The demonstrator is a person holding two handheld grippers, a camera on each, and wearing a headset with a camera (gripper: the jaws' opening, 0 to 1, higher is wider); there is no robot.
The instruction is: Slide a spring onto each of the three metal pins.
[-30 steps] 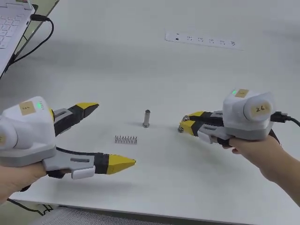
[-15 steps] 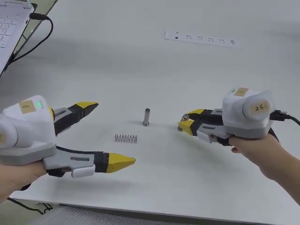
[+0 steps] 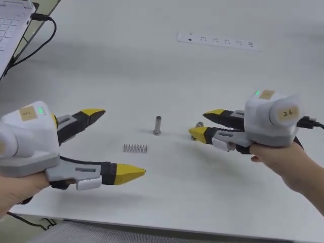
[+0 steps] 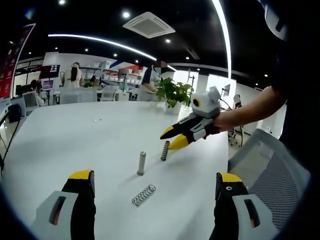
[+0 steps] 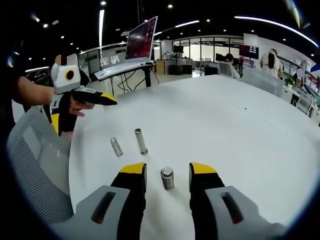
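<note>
The white workbench [image 3: 152,76] stands in an open-plan office. A power strip [image 3: 217,42] lies flat towards its far side, and a laptop [image 3: 10,20] sits at the far left corner.

Left gripper [image 3: 114,144]: held by a hand at the near left edge. Its jaws are spread wide, with nothing between them and nothing touched. In the left gripper view the two yellow tips stand well apart at the bottom, with all the work pieces ahead of them.

Right gripper [image 3: 201,124]: held by a hand on the right, low over the table. Its jaws are parted only narrowly. The sprung pin [image 5: 167,178], upright and wrapped in its coil, stands between the two yellow tips. The right gripper view shows bare table on either side of it, so the jaws flank the pin without gripping it.

Bare pin [image 3: 157,125]: upright near the middle of the table. It is to the left of the sprung pin, apart from it, and carries no coil.

Loose spring [image 3: 135,148]: lying flat on the table, near the bare pin on its near-left side but not touching it. It lies just beyond the mouth of the left gripper.
</note>
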